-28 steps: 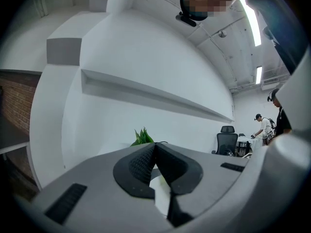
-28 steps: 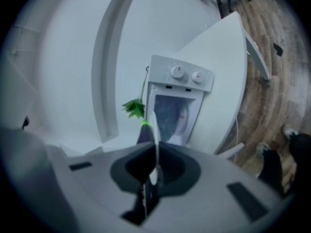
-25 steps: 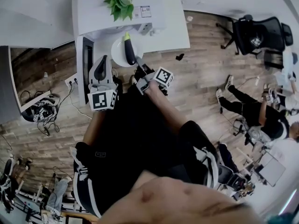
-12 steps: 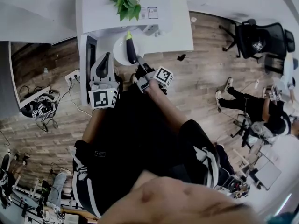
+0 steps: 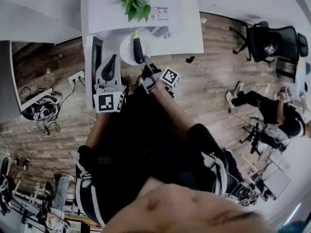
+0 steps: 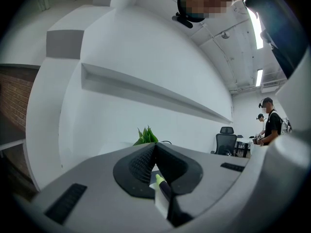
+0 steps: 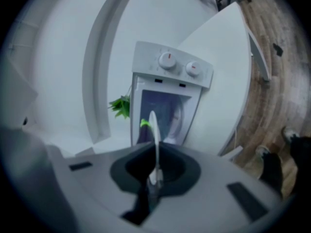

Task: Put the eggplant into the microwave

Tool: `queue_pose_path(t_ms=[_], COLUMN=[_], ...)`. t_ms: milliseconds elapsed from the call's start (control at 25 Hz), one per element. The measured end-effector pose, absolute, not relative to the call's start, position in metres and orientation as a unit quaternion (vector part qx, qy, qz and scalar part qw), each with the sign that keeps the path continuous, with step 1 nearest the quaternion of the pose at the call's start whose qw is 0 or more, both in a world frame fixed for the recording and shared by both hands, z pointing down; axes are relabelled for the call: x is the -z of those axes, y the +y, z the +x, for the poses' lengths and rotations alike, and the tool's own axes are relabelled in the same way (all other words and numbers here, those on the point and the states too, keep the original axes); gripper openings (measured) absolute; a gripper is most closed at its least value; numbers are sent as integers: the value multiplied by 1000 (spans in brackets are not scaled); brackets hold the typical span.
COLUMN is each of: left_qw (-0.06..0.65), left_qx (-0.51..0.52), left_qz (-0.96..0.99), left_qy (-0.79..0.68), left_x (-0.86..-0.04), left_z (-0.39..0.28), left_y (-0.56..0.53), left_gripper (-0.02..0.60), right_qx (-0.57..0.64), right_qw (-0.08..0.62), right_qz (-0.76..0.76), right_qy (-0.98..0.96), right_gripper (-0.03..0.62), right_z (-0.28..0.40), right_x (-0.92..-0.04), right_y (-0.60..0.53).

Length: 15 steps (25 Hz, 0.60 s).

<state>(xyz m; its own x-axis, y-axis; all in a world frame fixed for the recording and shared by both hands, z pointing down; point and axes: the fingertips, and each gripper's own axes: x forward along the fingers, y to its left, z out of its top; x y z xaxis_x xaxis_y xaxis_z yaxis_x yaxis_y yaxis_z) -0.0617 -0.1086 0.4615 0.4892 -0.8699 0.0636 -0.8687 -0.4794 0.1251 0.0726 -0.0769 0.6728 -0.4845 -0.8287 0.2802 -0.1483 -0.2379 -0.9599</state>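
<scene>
While the right tool (image 7: 155, 152) clamps the plate (image 7: 153, 123) under the eggplant (image 7: 142, 134), the left tool (image 6: 155, 149) sits closed.

In the right gripper view the plate (image 7: 154, 127), seen edge-on, hides most of the eggplant (image 7: 144, 124); only its green tip shows, at the rim's 9 o'clock. The right gripper (image 7: 155, 147) covers the lower part of the microwave (image 7: 180, 84). Its knob markings are too small to read.

left hand-held gripper (image 6: 155, 147) closed; right hand-held gripper (image 7: 156, 144) clamped
</scene>
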Motion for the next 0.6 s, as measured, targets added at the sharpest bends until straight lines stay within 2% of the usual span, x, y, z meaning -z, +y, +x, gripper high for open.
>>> queue_pose_path(t_ms=[600], left_qw=[75], left_qx=[4], left_qz=[861], left_qy=[-503], left_x=[-460], left_z=[-63], left_y=[-111], left_gripper=[32], right_qx=[649], right_qw=[257], right_qz=[-457], right_qy=[551], right_gripper=[38], right_z=[77], right_x=[-701], right_y=[-103])
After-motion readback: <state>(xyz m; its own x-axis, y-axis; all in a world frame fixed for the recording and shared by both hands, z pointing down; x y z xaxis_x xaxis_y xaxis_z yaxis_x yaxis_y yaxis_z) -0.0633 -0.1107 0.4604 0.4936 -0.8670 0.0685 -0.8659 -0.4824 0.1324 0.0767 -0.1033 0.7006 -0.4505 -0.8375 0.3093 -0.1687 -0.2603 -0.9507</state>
